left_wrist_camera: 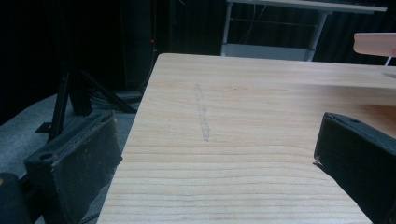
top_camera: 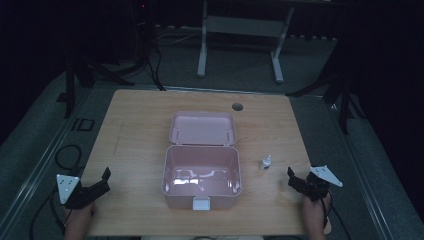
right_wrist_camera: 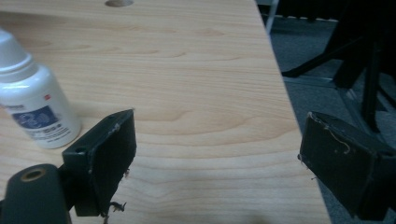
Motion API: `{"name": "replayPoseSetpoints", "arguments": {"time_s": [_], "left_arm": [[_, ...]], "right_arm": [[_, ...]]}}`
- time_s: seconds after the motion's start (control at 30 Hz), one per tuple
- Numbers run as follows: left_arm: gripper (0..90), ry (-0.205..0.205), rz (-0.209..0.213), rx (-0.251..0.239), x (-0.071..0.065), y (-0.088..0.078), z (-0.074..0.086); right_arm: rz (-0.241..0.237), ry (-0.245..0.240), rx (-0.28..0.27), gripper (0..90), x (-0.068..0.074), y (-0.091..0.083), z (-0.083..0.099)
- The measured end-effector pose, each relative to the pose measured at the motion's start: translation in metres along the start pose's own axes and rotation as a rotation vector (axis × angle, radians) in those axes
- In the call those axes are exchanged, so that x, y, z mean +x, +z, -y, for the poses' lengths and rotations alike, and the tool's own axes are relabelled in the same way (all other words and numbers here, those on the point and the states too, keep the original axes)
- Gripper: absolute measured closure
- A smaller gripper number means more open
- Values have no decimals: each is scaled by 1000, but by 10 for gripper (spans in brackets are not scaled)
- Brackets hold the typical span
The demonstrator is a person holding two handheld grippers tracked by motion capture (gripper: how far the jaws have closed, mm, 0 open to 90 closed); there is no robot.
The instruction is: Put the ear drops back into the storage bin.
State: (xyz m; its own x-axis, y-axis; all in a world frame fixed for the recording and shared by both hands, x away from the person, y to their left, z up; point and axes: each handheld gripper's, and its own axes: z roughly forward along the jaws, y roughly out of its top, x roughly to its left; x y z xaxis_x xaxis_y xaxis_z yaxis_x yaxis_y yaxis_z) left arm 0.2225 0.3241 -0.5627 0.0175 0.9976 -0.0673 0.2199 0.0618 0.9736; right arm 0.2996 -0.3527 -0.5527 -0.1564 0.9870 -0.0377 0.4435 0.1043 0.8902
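A pink box [top_camera: 202, 175] lies open at the middle of the wooden table [top_camera: 140, 130], its lid [top_camera: 202, 128] folded back; a corner of the box [left_wrist_camera: 373, 44] appears in the left gripper view. A small white bottle [top_camera: 265, 162] stands upright to the right of the box, with a blue label in the right gripper view [right_wrist_camera: 35, 109]. My left gripper [top_camera: 104, 180] rests at the table's front left, open and empty, jaws wide over bare wood [left_wrist_camera: 215, 154]. My right gripper [top_camera: 293, 179] is at the front right, open, empty, just right of the bottle [right_wrist_camera: 215, 154].
A round cable hole [top_camera: 237, 106] sits near the table's far edge. Beyond the table stand a white desk frame [top_camera: 240, 40] and dark tripod legs [top_camera: 80, 75]. Cables [top_camera: 67, 155] lie on the grey floor at the left.
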Motion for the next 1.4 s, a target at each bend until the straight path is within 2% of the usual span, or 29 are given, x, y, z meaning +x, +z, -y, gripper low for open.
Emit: {"name": "replayPoseSetpoints", "arguments": {"time_s": [0.17, 0.2, 0.23, 0.3, 0.37, 0.4, 0.43, 0.47, 0.5, 0.53, 0.57, 0.6, 0.63, 0.67, 0.7, 0.73, 0.77, 0.87, 0.9, 1.0, 1.03, 1.1, 1.13, 1.2, 1.27, 1.3, 1.33, 1.37, 1.4], "left_arm": [[5, 0, 2, 0, 0, 0, 0], [5, 0, 2, 0, 0, 0, 0], [5, 0, 2, 0, 0, 0, 0], [5, 1, 2, 0, 0, 0, 0], [5, 1, 2, 1, 0, 0, 0], [5, 1, 1, 0, 0, 0, 0], [5, 0, 1, -1, 0, 0, 0], [5, -1, 1, -2, 0, 0, 0], [5, -1, 1, -3, 0, 0, 0], [5, -2, 1, -2, 0, 0, 0], [5, -2, 1, -2, 0, 0, 0], [5, -1, 2, -1, 0, 0, 0], [5, -1, 2, -1, 0, 0, 0], [5, 0, 3, -1, 0, 0, 0], [5, 0, 3, -1, 0, 0, 0], [5, -1, 3, -2, 0, 0, 0], [5, -1, 3, -2, 0, 0, 0], [5, 2, 2, -2, 0, 0, 0], [5, 2, 2, -2, 0, 0, 0], [5, 1, 3, -2, 0, 0, 0], [5, 1, 3, -2, 0, 0, 0], [5, 1, 3, -2, 0, 0, 0], [5, 1, 3, -2, 0, 0, 0], [5, 2, 3, -2, 0, 0, 0], [5, 3, 3, -3, 0, 0, 0], [5, 3, 3, -3, 0, 0, 0], [5, 3, 3, -3, 0, 0, 0], [5, 3, 3, -2, 0, 0, 0], [5, 3, 3, -2, 0, 0, 0]], "right_arm": [[-30, -4, 22, 106, 1, 2, -1], [-64, 6, 52, 106, 1, 5, -2], [-64, 6, 52, 106, 1, 5, -2], [-119, 49, 82, 132, 1, 6, -7], [-123, 47, 88, 134, 1, 6, -9], [-113, 35, 107, 135, 1, 6, -12], [-131, 33, 142, 135, 1, 6, -16], [-130, 28, 166, 135, 1, 7, -18], [-130, 28, 166, 135, 1, 7, -18], [-167, 21, 227, 131, 0, 8, -23], [-167, 21, 227, 131, 0, 8, -23], [-182, 12, 264, 129, 0, 9, -25], [-196, -23, 326, 127, 1, 11, -28], [-196, -23, 326, 127, 1, 11, -28], [-201, -48, 380, 123, 2, 12, -30], [-215, -61, 409, 122, 2, 12, -32], [-215, -61, 409, 122, 2, 12, -32], [-243, -75, 477, 116, 2, 12, -35], [-255, -94, 523, 116, 3, 12, -37], [-258, -117, 543, 116, 5, 11, -39], [-270, -133, 588, 116, 6, 10, -42], [-275, -153, 636, 116, 8, 10, -44], [-275, -153, 636, 116, 8, 10, -44], [-281, -187, 696, 118, 9, 9, -46], [-279, -195, 713, 118, 10, 9, -47], [-287, -208, 752, 118, 10, 8, -48], [-287, -208, 752, 118, 10, 8, -48], [-288, -240, 796, 118, 11, 8, -49], [-288, -240, 796, 118, 11, 8, -49]]}}
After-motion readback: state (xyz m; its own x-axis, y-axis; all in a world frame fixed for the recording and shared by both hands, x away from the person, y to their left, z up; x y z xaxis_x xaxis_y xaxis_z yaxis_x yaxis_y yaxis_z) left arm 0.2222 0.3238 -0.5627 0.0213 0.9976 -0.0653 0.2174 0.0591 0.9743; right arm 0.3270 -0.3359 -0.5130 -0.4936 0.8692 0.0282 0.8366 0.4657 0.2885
